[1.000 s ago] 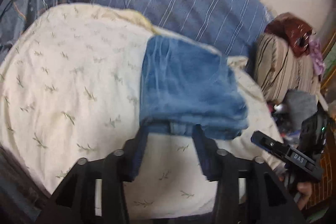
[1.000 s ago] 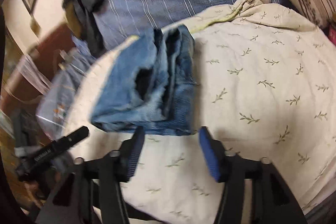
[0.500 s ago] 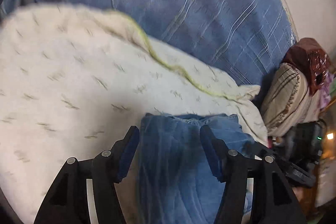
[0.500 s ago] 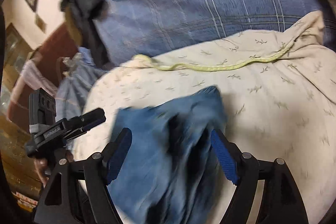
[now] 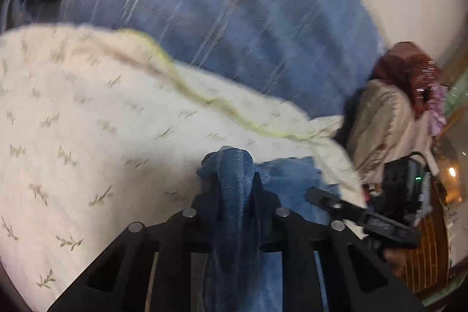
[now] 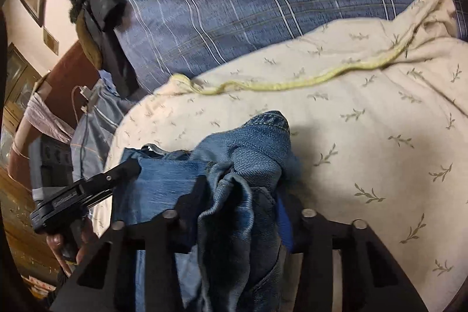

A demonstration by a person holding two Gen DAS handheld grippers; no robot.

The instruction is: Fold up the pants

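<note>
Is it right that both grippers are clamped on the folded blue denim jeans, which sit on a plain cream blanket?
Not quite. The cream blanket is not plain: the right wrist view shows small leaf sprigs printed across it. The rest holds: the left gripper and right gripper are both clamped on the blue denim jeans.

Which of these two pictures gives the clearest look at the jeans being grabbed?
The right wrist view: it is sharp and shows the jeans bunched between the right gripper fingers, stitched hem and folds visible. The left wrist view is blurrier; it shows one narrow strip of denim pinched in the left gripper, the rest mostly hidden.
</note>
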